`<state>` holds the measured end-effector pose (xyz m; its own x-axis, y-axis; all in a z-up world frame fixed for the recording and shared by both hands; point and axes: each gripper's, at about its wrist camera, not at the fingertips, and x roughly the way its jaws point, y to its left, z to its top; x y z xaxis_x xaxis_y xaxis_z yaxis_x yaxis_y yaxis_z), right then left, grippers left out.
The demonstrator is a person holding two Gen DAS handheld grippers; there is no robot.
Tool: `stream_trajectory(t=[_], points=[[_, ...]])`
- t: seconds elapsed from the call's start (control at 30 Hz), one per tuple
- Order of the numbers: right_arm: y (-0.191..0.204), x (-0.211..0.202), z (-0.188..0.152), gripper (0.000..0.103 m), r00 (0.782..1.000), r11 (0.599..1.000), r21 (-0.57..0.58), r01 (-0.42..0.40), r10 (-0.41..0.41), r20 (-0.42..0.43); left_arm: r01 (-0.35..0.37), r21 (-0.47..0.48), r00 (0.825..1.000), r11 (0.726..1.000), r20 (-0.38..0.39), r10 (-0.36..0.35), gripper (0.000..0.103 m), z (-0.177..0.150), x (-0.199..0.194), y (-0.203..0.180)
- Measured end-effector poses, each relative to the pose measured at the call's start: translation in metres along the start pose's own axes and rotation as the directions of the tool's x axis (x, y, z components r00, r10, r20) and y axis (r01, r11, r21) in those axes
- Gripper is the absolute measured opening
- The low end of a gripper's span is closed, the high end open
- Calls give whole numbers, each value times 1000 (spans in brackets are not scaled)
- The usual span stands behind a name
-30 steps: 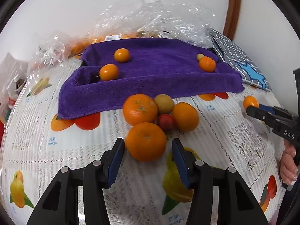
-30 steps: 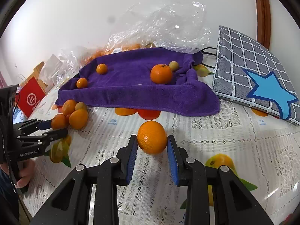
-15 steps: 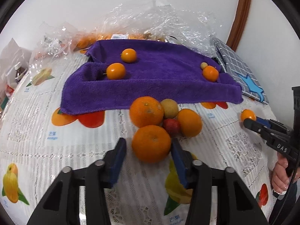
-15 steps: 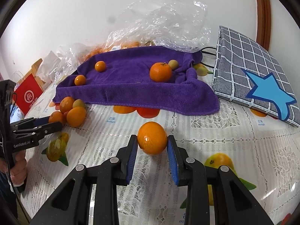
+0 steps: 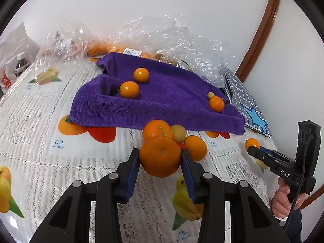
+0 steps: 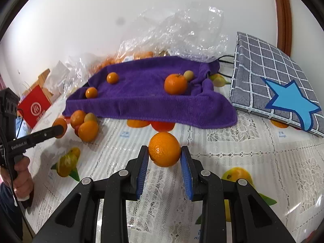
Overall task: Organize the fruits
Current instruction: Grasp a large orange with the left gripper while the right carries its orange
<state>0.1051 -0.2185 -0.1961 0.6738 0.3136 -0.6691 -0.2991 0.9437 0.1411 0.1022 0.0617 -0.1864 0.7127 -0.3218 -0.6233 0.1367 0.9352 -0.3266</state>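
Note:
My left gripper [image 5: 160, 158] is shut on a large orange [image 5: 160, 157] and holds it just above the tablecloth, in front of a cluster of an orange [image 5: 157, 129], a small yellow-green fruit [image 5: 179, 132] and another orange [image 5: 195, 147]. My right gripper [image 6: 164, 151] is shut on a smaller orange [image 6: 164, 149] near the table's surface. A purple towel [image 5: 172, 93] [image 6: 145, 93] lies behind, carrying two small oranges [image 5: 129, 89], a mandarin [image 6: 175, 84] and a small pale fruit [image 6: 188, 75].
Crumpled clear plastic bags [image 5: 178, 40] with more oranges lie behind the towel. A grey checked book with a blue star [image 6: 277, 85] lies at the right. A red box [image 6: 35, 105] and a bottle [image 5: 21, 62] stand at the far left. The tablecloth [image 6: 253, 151] has printed fruit.
My left gripper moved forward and closed on the large orange, lifting it slightly. My right gripper kept its grip on the smaller orange and barely moved.

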Motion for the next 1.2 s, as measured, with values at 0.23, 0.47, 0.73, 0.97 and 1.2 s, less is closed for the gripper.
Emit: stream_trajectory(t=[0.23,0.47,0.73,0.97,1.2], points=[[9,-4,25,32,998,999,16,-35,34,51,9,-38,999,999,33,-8,39,3,-8,9],[23,2,72,32,994,998,-25,-51,54,95,-16,-118,997,993,72,24,39,22,-18,29],[34,61,105,32,998,998,-41,-52,51,-25,-86,-102,986,991,130,100,39,72,-24,40],[34,99,105,32,994,999,-24,-38,36,-105,-92,-100,987,991,120,104,39,83,-7,44],[31,112,99,32,989,999,-21,-46,43,-138,-66,-112,989,992,128,81,39,88,10,41]])
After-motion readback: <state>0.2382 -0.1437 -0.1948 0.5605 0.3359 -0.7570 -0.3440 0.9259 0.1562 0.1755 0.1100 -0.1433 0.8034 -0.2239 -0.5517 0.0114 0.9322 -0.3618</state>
